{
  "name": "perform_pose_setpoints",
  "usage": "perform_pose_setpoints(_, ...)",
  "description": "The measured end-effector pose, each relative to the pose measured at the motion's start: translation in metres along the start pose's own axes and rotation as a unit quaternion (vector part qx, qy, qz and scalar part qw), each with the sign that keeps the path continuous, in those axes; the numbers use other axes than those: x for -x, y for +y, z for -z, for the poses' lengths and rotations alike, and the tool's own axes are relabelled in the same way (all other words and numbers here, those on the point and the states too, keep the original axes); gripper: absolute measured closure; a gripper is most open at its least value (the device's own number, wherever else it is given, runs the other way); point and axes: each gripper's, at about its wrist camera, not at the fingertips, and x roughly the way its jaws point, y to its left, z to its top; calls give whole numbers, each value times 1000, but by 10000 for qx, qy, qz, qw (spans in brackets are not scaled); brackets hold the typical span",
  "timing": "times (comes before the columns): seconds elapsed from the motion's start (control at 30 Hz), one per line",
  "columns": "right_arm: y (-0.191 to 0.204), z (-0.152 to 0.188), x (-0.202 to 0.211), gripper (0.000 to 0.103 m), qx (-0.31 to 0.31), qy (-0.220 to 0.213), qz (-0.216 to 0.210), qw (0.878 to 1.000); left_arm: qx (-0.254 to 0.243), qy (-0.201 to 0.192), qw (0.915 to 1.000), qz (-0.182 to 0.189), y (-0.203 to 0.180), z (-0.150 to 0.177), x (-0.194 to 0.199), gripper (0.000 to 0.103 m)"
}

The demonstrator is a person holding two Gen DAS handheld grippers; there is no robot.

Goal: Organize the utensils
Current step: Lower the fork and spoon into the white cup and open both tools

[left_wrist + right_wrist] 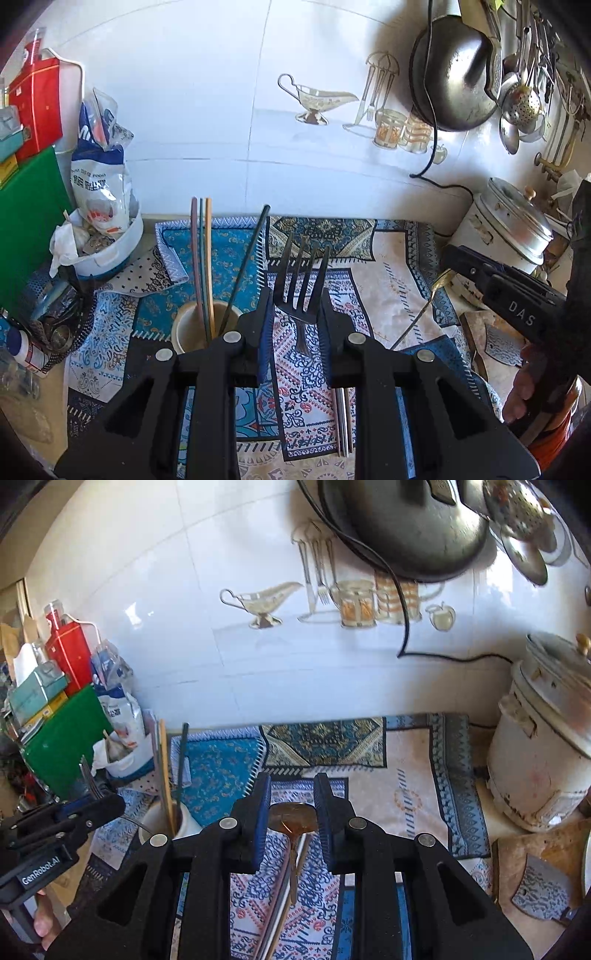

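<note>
Left wrist view: left gripper (297, 306) clamped on one dark fork (301, 282), four tines pointing up and away, held above the patterned cloth (399, 280). Just left of it, a cream cup (184, 326) on the cloth, holding three pastel chopsticks (201, 258) and one thin black stick (247, 258). Between the gripper's arms, lower down, a bundle of steel chopsticks (343, 424) flat on the cloth; number not readable. Right wrist view: right gripper (291, 808) closed on one golden spoon (293, 821), bowl between the blue pads, handle hanging down toward the camera. Around: white rice cooker (535, 760) at the right edge of the cloth, cleaver (539, 890) on a wooden board in front of it, dark wok (454, 74) hung on the tiled wall, black cord (406, 627) trailing below it. At left, green board (62, 746), red tin (68, 650), white food bag (99, 184) in a white tub, crowding the cup's side.
</note>
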Motion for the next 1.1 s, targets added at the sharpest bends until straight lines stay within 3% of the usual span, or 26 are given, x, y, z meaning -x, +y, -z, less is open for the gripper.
perform_pose_setpoints(0.57,67,-41,3,81,278,-451,-798,9954,444,-421,9973,-419,63,-26,13,84)
perform_pose_setpoints(0.6,72,-42,2,81,304,-459,-851,9948,471,-417,9971,-433,69,-28,13,101)
perform_pose_setpoints(0.63,78,-44,1,81,326,-464,-916,9942,494,-362,9972,-435,73,-28,11,102)
perform_pose_setpoints(0.77,99,-49,-7,81,430,-484,-1089,9919,651,-234,9972,-282,88,-28,-1,102)
perform_pose_setpoints(0.93,116,-47,-24,81,495,-348,-1231,9905,692,10,9970,-343,100,-24,-25,102)
perform_pose_setpoints(1.1,128,-44,-45,81,560,-162,-1256,9904,666,-16,9968,-441,109,-26,-34,102)
